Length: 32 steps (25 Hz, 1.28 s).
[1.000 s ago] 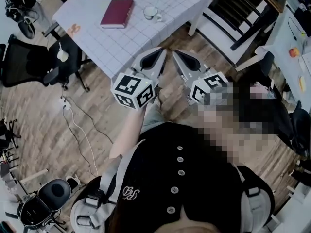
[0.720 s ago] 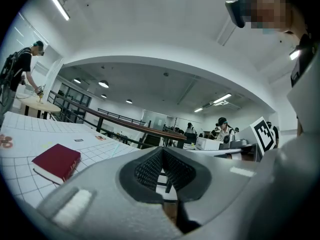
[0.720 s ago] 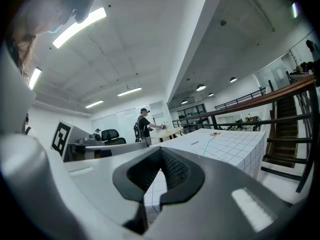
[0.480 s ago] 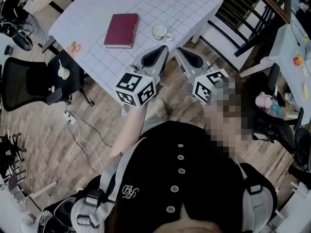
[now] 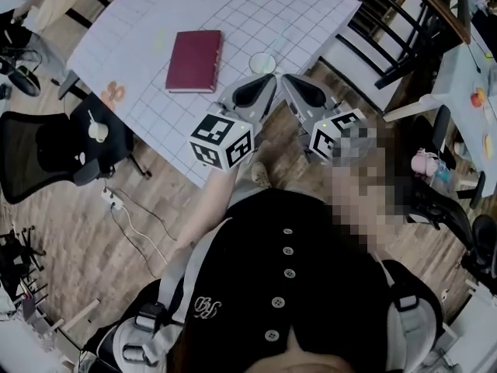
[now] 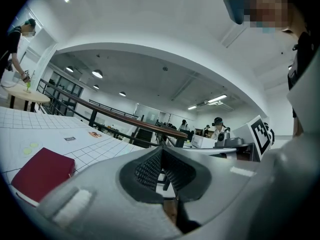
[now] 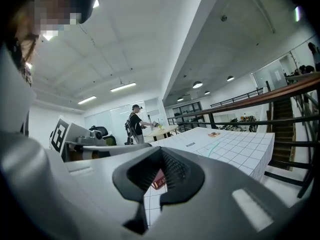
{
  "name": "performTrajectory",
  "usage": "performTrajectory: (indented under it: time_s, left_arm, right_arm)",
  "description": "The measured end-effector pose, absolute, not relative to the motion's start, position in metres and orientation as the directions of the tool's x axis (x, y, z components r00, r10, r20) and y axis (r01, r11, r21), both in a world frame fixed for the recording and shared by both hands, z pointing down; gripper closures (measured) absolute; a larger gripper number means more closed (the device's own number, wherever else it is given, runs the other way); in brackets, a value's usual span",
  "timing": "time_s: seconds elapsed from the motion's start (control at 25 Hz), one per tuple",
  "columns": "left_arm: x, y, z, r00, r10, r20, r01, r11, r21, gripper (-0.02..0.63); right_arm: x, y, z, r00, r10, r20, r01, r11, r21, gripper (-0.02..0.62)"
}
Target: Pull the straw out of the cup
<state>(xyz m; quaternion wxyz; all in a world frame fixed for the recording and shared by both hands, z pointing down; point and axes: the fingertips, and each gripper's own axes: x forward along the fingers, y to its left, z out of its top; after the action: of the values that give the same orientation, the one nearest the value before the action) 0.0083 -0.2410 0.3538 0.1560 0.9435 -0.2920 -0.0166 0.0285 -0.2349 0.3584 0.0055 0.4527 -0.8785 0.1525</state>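
A white cup (image 5: 262,61) stands on the grid-patterned table (image 5: 256,14), near its front edge; I make out no straw in it. A dark red book (image 5: 194,60) lies to the cup's left and also shows in the left gripper view (image 6: 42,171). My left gripper (image 5: 267,79) and right gripper (image 5: 286,79) are held side by side, pointing at the table, their tips just short of the cup. Both are shut with nothing between the jaws. The cup is hidden in both gripper views behind the left gripper (image 6: 161,148) and the right gripper (image 7: 161,150).
Orange scissors (image 5: 114,93) lie at the table's left edge. A black office chair (image 5: 46,142) stands to the left, and dark chairs and railings (image 5: 396,22) at the upper right. A power strip with a cable (image 5: 109,196) lies on the wooden floor.
The table, book and cup have come closer in the head view. Both grippers moved forward together, from over the floor to the table's edge by the cup, still shut.
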Motion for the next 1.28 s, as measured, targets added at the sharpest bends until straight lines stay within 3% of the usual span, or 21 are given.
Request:
performTrajectory:
  time_s: [0.4,1.28]
  left_arm:
    - [0.009,-0.267,0.374,0.836,-0.541,0.091,-0.539,-0.776,0.327,0.609]
    - [0.003,-0.325,0.391,0.755,-0.640,0.146,-0.641,-0.671,0.373,0.609]
  right_arm:
    - [0.032,-0.262,0.378,-0.568,-0.802,0.183,-0.807,0.500,-0.314,0.595]
    - [0.029,-0.311,0.395,-0.670,-0.705,0.233,-0.732,0.572,-0.371,0.595]
